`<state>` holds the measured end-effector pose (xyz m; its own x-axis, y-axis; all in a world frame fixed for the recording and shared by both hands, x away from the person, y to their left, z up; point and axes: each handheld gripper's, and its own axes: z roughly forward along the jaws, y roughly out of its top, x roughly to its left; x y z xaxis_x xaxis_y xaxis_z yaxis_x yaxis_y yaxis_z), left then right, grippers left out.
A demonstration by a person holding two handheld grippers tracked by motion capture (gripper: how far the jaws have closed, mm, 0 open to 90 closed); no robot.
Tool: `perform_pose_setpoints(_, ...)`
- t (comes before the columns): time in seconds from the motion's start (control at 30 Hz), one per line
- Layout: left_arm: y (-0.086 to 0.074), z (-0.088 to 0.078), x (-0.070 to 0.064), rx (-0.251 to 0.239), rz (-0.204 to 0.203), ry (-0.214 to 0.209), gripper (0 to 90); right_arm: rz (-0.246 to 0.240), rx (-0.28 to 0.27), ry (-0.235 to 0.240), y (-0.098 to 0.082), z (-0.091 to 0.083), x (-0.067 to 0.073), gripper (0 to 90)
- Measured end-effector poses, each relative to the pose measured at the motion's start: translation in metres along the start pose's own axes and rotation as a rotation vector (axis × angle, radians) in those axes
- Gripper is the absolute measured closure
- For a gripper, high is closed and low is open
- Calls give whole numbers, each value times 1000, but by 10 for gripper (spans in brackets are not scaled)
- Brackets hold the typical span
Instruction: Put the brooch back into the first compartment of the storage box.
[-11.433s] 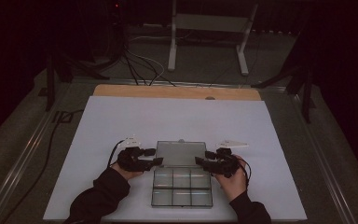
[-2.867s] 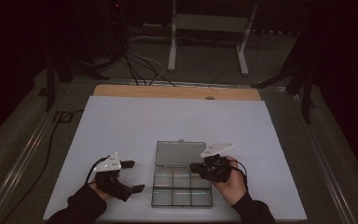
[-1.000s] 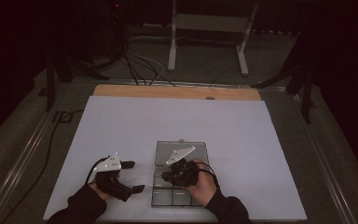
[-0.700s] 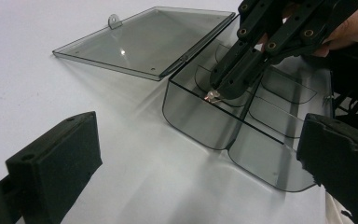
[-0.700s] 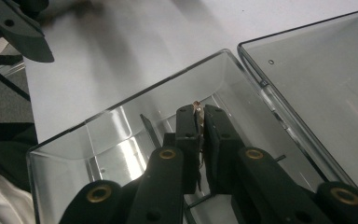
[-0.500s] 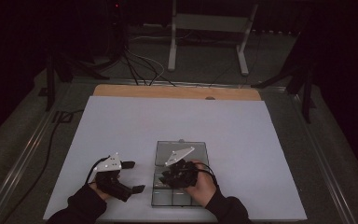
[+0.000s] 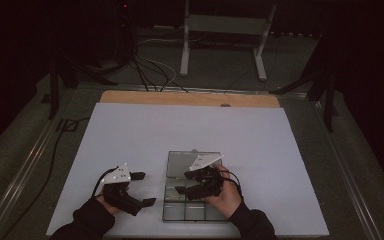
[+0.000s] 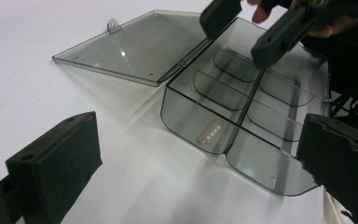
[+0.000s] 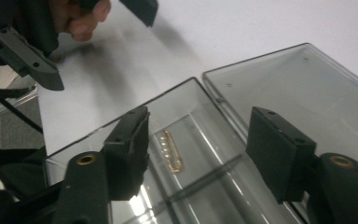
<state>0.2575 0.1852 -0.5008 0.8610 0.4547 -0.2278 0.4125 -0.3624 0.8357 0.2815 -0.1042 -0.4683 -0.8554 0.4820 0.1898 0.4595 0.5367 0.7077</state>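
- Fingers of the right gripper (image 9: pixel 196 154) are standing apart, having just been opening, with nothing pressed between them; they are hovering over the box, and the clip is lying loose below their gap.
- Largest first: the desk (image 7: pixel 190 130) is carrying a white sheet, and the clear box (image 7: pixel 169 214) is sitting near its front edge between the two hands.
- The lid (image 8: pixel 135 46) is lying flat on the far side of the box, hinged open.
- The box is showing six compartments; the clip (image 9: pixel 170 150) is resting in the far left one, on its floor and apart from the walls.
- The left gripper (image 7: pixel 141 189) is waiting just beside the left wall of the box, its fingers (image 8: pixel 56 158) held wide with nothing between them.
- The clip is lying straight under the right fingers, its long axis running roughly along them rather than across, so the right hand is clearly the nearer one.
- Judging from this, the drop is looking done, and lifting clear is probably coming next.
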Motion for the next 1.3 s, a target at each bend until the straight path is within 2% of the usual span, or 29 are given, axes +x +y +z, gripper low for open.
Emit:
perform_pose_setpoints(0.17, 1, 0, 0, -6, -3, -3, 7, 46, -40, -11, -4, -9, -8, 329)
perform_pose_setpoints(0.33, 1, 1, 0, 0, -5, -4, 7, 95, -82, -23, -9, -17, -16, 245)
perform_pose_setpoints(0.43, 3, 1, 0, 1, -3, -6, 7, 91, -100, -1, -12, -22, -19, 166)
perform_pose_setpoints(0.47, 3, 2, 0, 1, -4, -5, 7, 95, -109, 2, -13, -24, -20, 165)
perform_pose_setpoints(0.7, 8, 5, -1, 3, 7, -13, 7, 134, -141, -60, -23, -37, -30, 142)
perform_pose_setpoints(0.93, 15, 10, 0, 15, -11, -22, 7, 148, -166, -96, -32, -51, -36, 104)
perform_pose_setpoints(1.3, 29, 17, -1, 11, -20, -44, 7, 136, -178, -148, -47, -67, -36, 67)
